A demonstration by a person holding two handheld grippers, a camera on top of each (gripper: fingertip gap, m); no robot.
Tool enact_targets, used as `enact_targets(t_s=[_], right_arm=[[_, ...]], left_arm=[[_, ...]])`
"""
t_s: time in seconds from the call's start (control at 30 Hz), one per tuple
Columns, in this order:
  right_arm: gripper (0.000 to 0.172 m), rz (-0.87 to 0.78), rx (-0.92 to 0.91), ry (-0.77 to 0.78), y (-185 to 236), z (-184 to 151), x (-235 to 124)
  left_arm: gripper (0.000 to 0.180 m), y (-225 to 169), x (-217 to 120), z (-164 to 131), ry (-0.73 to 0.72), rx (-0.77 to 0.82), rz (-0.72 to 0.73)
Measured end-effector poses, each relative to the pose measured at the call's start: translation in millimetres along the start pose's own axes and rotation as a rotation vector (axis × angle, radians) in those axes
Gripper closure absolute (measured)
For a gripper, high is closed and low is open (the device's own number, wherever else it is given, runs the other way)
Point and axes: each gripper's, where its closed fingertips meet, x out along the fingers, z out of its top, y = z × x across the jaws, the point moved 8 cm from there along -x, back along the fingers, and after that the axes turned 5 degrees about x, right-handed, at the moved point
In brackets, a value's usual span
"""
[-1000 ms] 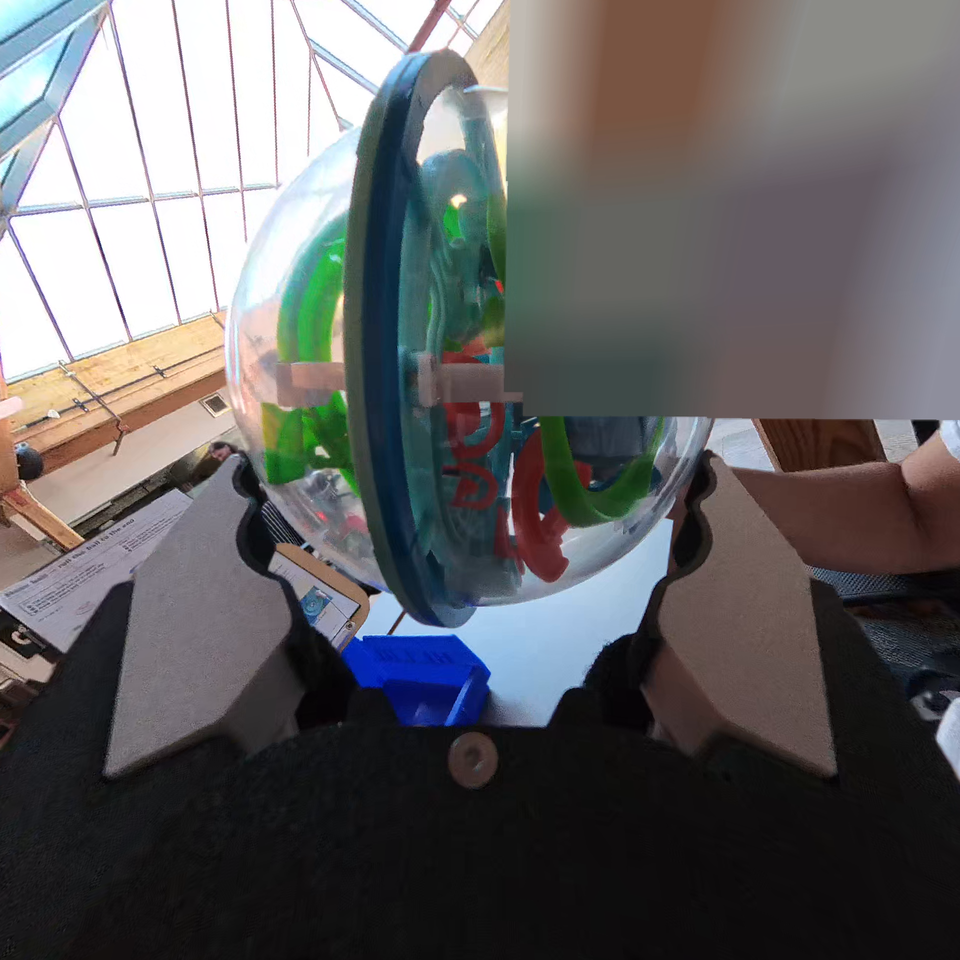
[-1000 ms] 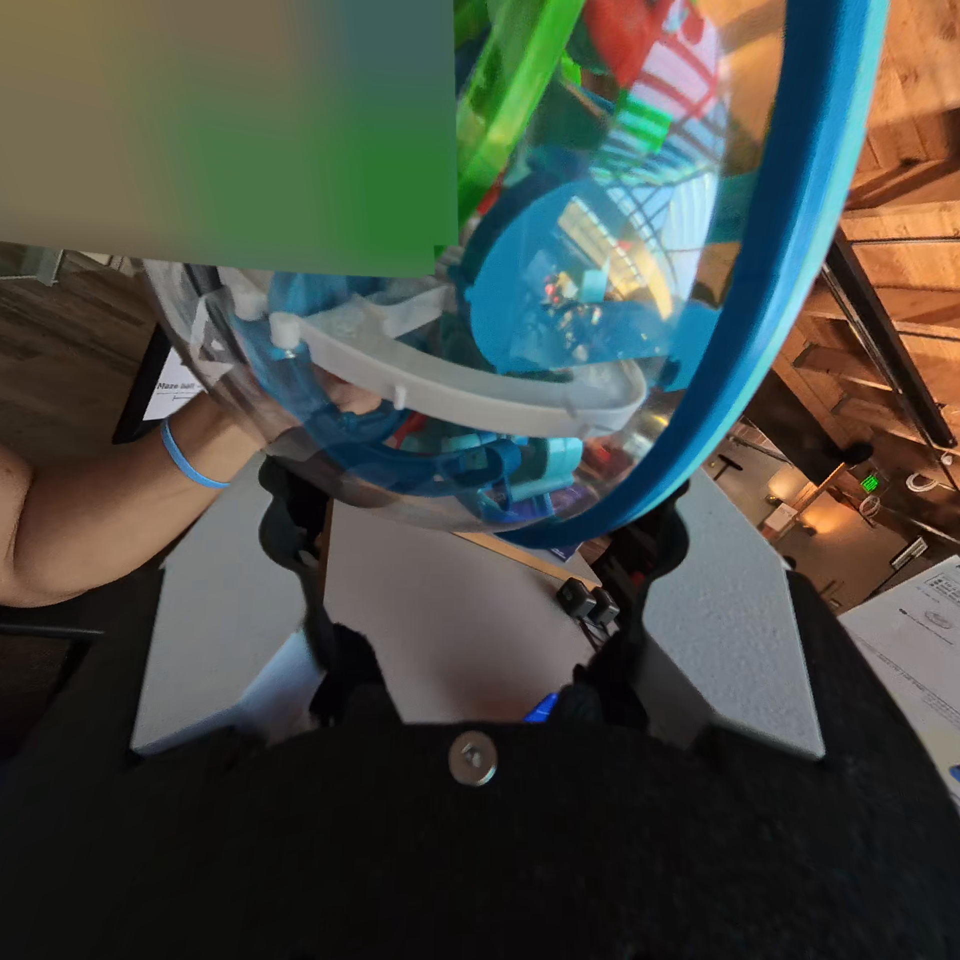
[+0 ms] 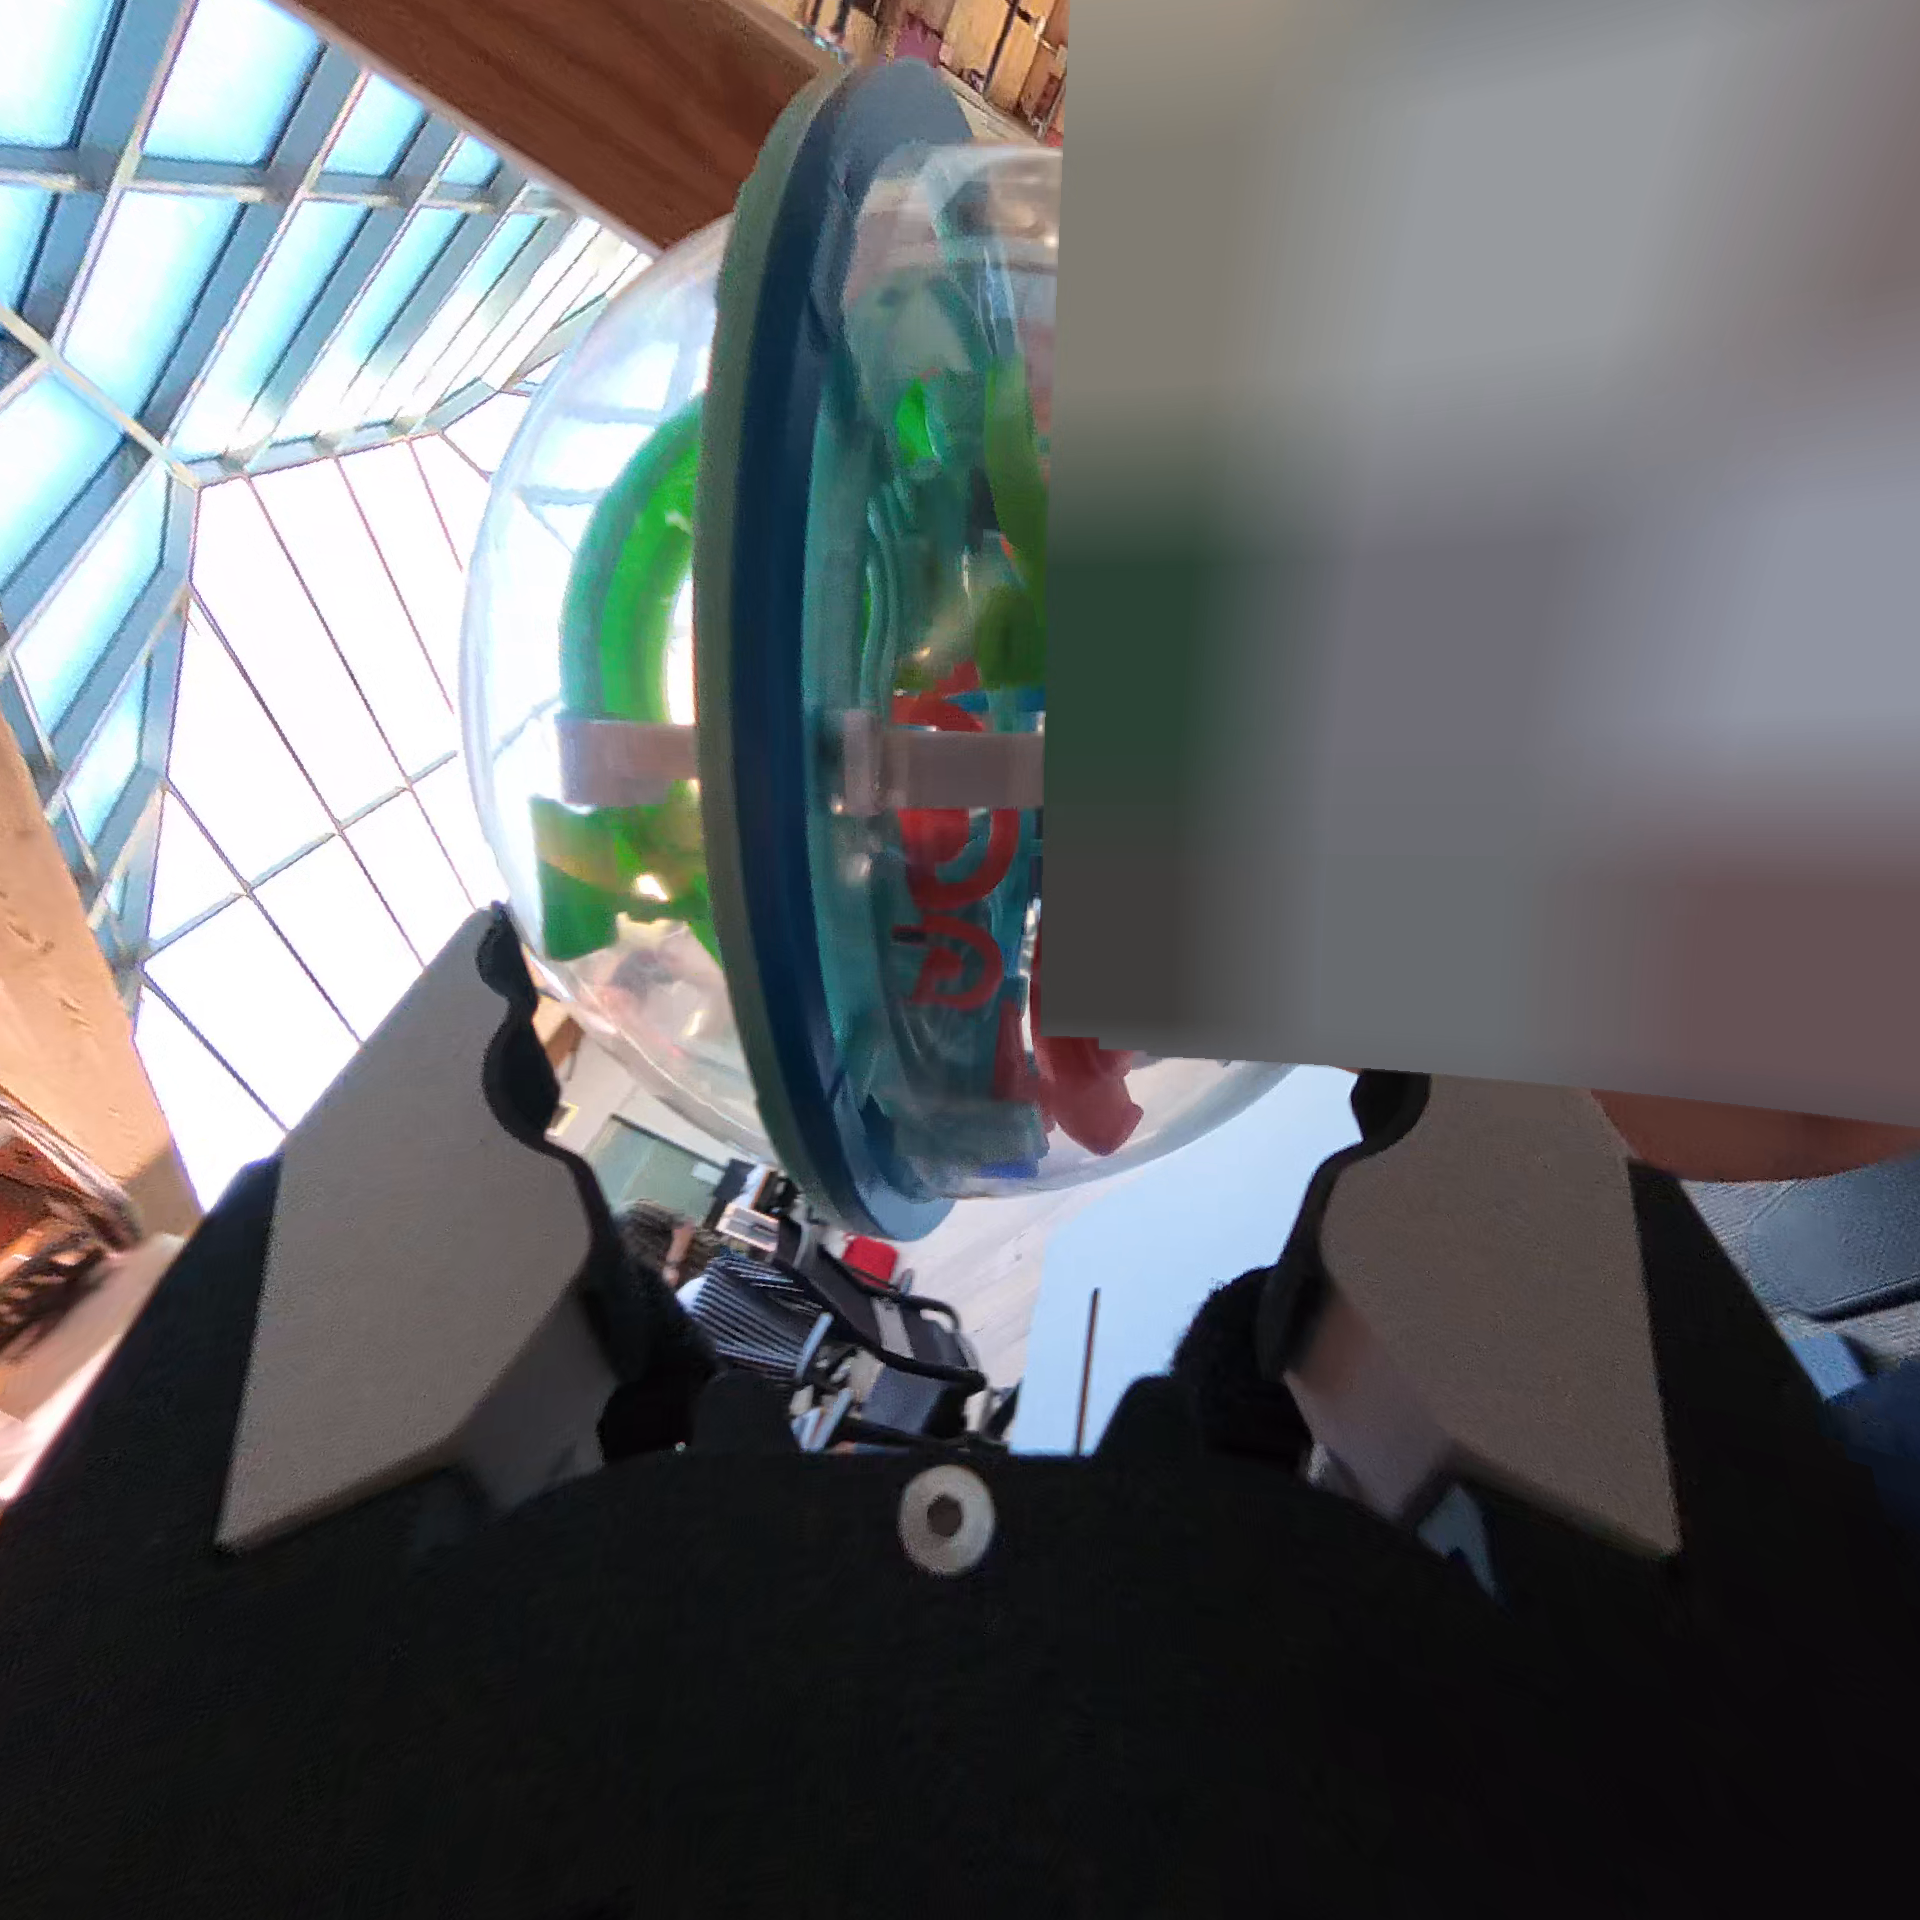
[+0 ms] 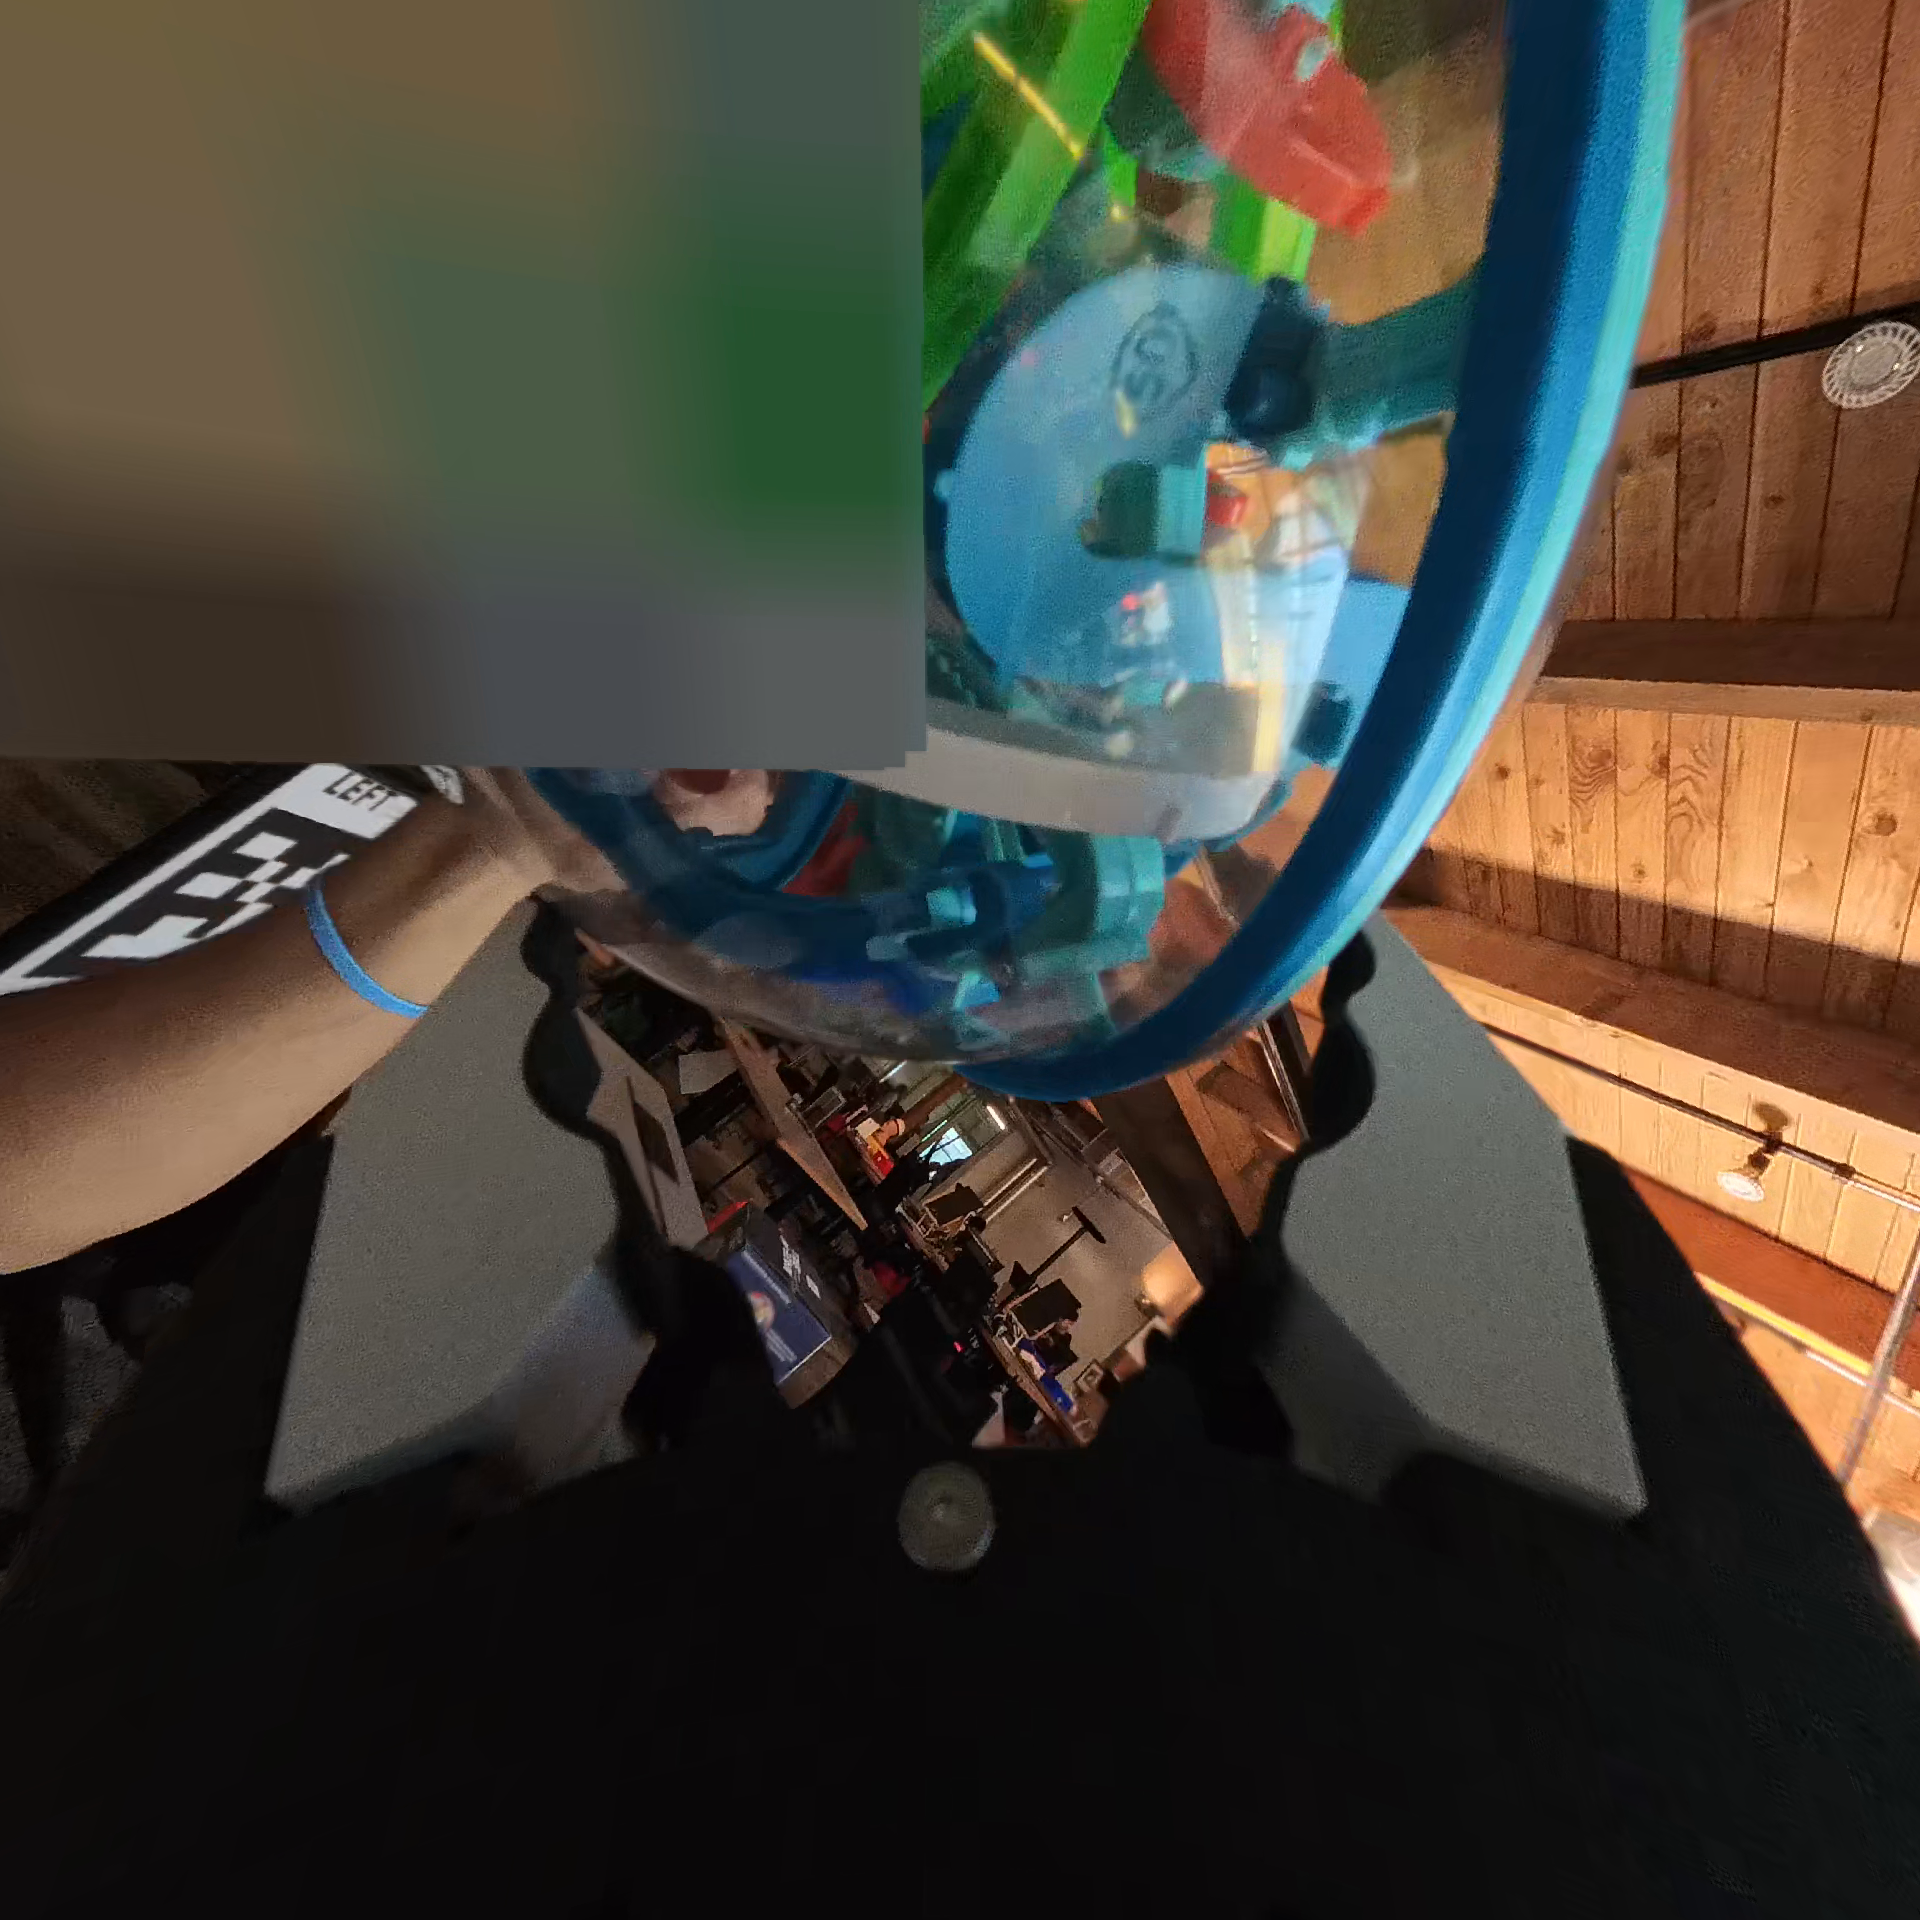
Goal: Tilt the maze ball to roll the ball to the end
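Observation:
The maze ball [image 3: 769, 727] is a clear sphere with a blue ring around it and green, red and teal tracks inside. It is held up in the air. My left gripper [image 3: 940, 1013] is shut on it, with one fingertip [image 3: 499, 945] on the clear shell and the other at the sphere's lower right. In the right wrist view the maze ball [image 4: 1091, 520] fills the top. My right gripper [image 4: 945, 940] is shut on it, with one fingertip [image 4: 545, 935] on the shell and the other at the blue ring [image 4: 1538, 623]. I cannot make out the small ball inside.
A skylight grid [image 3: 260, 520] and a wooden beam [image 3: 582, 94] are behind the ball. A wooden plank ceiling [image 4: 1714, 831] is at the right. A person's forearm with a blue band [image 4: 208, 1049] and the other gripper's checkered tag [image 4: 197, 894] are at the left. Desks [image 4: 935, 1247] lie far below.
Both grippers have tipped upward with the maze ball still in them. The white table and blue bin have left the left wrist view. The tracks inside have turned.

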Motion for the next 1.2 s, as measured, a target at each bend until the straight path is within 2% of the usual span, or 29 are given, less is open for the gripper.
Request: enact_targets(t_s=[0.03, 0.2, 0.4, 0.5, 0.67, 1.07, 1.2], right_arm=[[0.034, -0.004, 0.015, 0.018, 0, -4, 0], [0.034, -0.016, 0.086, 0.089, -1, -25, 4], [0.035, -0.021, 0.132, 0.131, 3, -34, 7], [0.035, -0.022, 0.128, 0.130, 5, -36, 8], [0.034, -0.018, 0.035, 0.070, 16, -26, 5], [0.035, -0.018, 0.014, 0.083, 19, -21, 3], [0.035, -0.012, 0.045, 0.083, 17, -23, 2]], left_arm=[[0.026, 2, -1, -10, -0.010, -0.045, -0.003], [0.027, 7, -8, -45, -0.053, -0.194, -0.006], [0.027, 8, -14, -61, -0.069, -0.270, -0.002], [0.027, 5, -15, -59, -0.068, -0.243, -0.009], [0.027, -6, -19, -40, -0.074, -0.118, -0.011], [0.027, -10, -18, -33, -0.077, -0.074, -0.009], [0.027, -9, -16, -35, -0.063, -0.106, -0.001]])
